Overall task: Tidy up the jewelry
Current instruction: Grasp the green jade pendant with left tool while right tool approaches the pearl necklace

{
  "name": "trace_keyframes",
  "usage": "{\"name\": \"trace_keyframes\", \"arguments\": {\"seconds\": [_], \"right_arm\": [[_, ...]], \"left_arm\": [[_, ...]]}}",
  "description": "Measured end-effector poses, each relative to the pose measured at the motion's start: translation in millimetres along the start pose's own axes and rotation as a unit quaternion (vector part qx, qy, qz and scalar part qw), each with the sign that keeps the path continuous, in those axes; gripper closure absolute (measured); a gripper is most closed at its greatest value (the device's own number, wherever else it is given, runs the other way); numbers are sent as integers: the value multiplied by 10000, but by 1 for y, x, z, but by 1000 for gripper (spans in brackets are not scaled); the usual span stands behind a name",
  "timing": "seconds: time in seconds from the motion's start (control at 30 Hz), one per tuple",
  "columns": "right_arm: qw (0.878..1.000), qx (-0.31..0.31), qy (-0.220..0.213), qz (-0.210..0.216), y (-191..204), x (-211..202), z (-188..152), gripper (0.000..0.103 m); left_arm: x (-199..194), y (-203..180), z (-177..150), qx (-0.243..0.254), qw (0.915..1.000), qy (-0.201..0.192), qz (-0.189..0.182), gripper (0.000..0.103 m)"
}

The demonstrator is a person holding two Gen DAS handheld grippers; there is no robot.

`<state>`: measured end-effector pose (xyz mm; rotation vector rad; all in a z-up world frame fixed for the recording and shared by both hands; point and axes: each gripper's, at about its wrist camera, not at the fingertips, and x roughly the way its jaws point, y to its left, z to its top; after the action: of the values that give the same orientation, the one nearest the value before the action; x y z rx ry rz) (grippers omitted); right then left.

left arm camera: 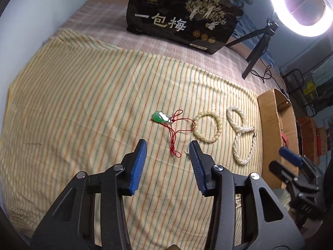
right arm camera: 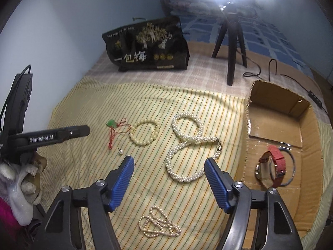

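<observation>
Left wrist view: the left gripper (left arm camera: 167,150) hangs with its blue-padded jaws spread wide and nothing between them, poised above the striped cloth (left arm camera: 83,108) just short of the red cord of a green pendant (left arm camera: 159,117). To the right of the pendant lies a cream bead bracelet (left arm camera: 207,126), and beyond it a thick woven pearl necklace (left arm camera: 242,134) looped in a figure-eight, next to the wall of a cardboard box (left arm camera: 270,125).

From the right wrist camera, the right gripper (right arm camera: 169,163) is likewise released and empty, its jaws framing the lower loop of the woven pearl necklace (right arm camera: 187,145) without touching it. A small pearl stud (right arm camera: 121,151) sits on the cloth near the left finger, and a thin pearl strand (right arm camera: 159,223) lies bunched beneath the gripper. Inside the box (right arm camera: 276,100) rest a red-strapped watch (right arm camera: 270,167) and a thin blue bangle (right arm camera: 291,166), overlapping.

A black snack bag (right arm camera: 145,45), a tripod (right arm camera: 231,41) and a glowing ring light (left arm camera: 301,6) stand at the far end of the bed.
</observation>
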<state>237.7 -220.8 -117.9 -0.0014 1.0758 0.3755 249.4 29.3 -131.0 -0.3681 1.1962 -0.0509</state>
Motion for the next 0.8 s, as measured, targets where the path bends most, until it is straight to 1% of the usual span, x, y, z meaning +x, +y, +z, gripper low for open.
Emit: {"name": "trace_keyframes", "arguments": {"seconds": [0.1, 0.3, 0.57, 0.8], "right_arm": [[10000, 20, 80, 29, -2, 8, 1, 35], [9996, 118, 232, 57, -6, 23, 2, 45], [9988, 216, 421, 143, -10, 41, 4, 56], [9984, 236, 484, 185, -9, 49, 4, 61]], "left_arm": [[10, -1, 5, -21, 10000, 37, 76, 60], [35, -4, 16, 182, 9992, 154, 310, 60], [55, -3, 30, 186, 9990, 246, 314, 60], [68, -10, 32, 309, 9982, 295, 416, 60]]}}
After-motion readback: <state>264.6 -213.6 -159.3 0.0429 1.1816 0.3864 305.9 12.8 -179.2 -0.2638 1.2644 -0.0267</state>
